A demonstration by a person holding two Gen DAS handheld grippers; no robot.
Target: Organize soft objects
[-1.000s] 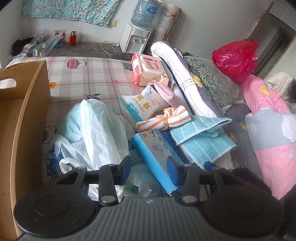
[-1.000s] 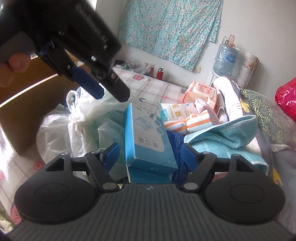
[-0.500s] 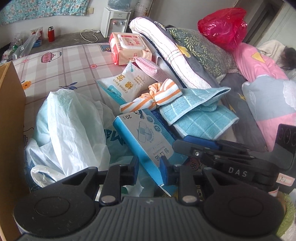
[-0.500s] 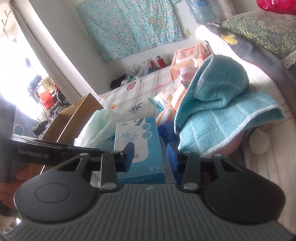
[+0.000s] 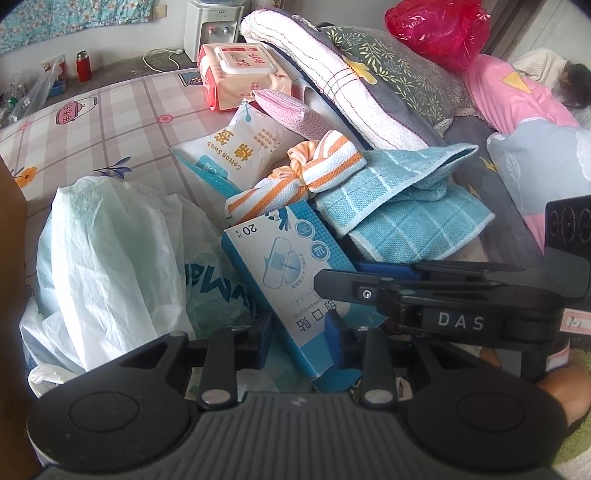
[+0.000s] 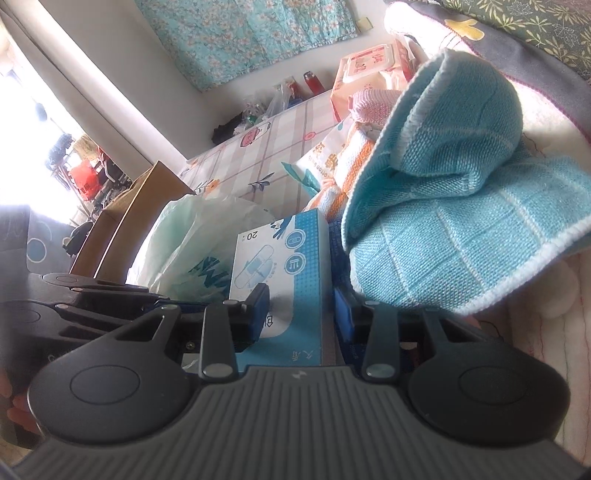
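A blue and white bandage box [image 5: 291,273] lies tilted on the bed among soft things. My left gripper [image 5: 300,334] is shut on the box's near end. My right gripper [image 6: 301,310] is shut on the same box [image 6: 284,266] from the right side; its body shows in the left wrist view [image 5: 443,291]. A light blue checked towel [image 5: 402,206] lies folded just right of the box, also in the right wrist view [image 6: 461,206]. An orange striped cloth [image 5: 299,181] is knotted behind the box. A white plastic bag [image 5: 110,258] sits to its left.
A cotton swab pack [image 5: 236,155], a pink cloth [image 5: 291,110] and a wet wipes pack [image 5: 240,74] lie further back. A cardboard box [image 6: 125,221] stands at the left. Pillows [image 5: 388,70] and a red bag [image 5: 436,29] pile up at the right.
Both grippers have closed in from open and now clamp the bandage box. The right gripper swung round to the box's right side and lower.
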